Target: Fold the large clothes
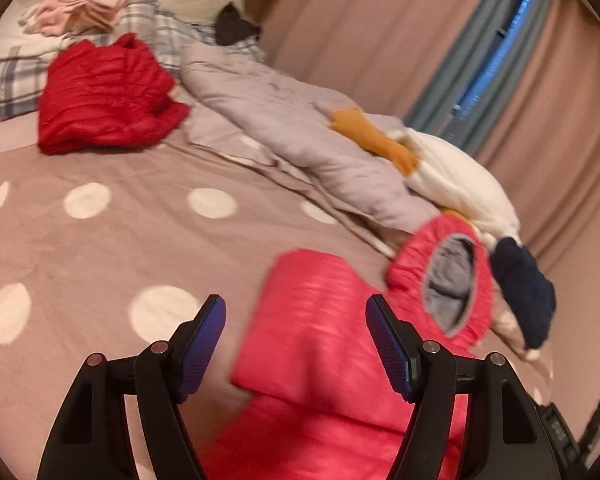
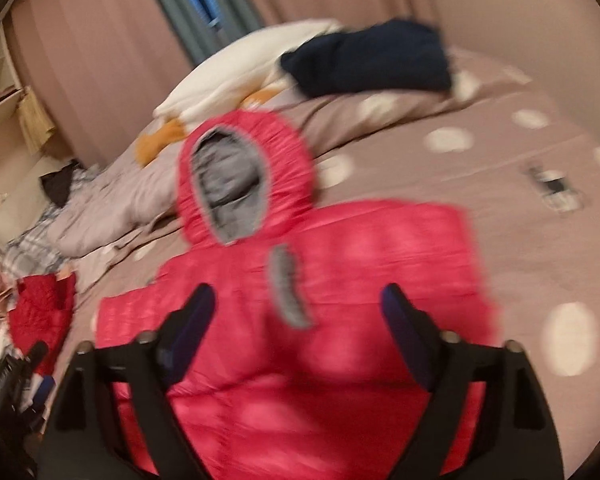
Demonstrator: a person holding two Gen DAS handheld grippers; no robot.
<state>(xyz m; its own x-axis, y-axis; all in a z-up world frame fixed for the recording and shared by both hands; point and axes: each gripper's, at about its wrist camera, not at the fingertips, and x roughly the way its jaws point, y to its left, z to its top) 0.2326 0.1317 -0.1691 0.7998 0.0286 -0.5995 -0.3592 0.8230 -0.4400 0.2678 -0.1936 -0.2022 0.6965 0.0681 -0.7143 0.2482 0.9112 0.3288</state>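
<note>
Bright pink quilted hooded puffer jacket [image 2: 340, 280] lies flat on the mauve polka-dot bed [image 1: 80, 248], sleeves apparently folded in. Left tongs [image 1: 296, 348] and right tongs [image 2: 300, 340] hover spread, empty. Next, likely: grip hem, fold toward hood.

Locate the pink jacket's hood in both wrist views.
Left wrist: hood at lower right, its grey lining facing the camera, right of the open left hand-held gripper.
Right wrist: hood centre-left, above the open right hand-held gripper.
Shared landmark: navy garment beyond the hood.
</note>
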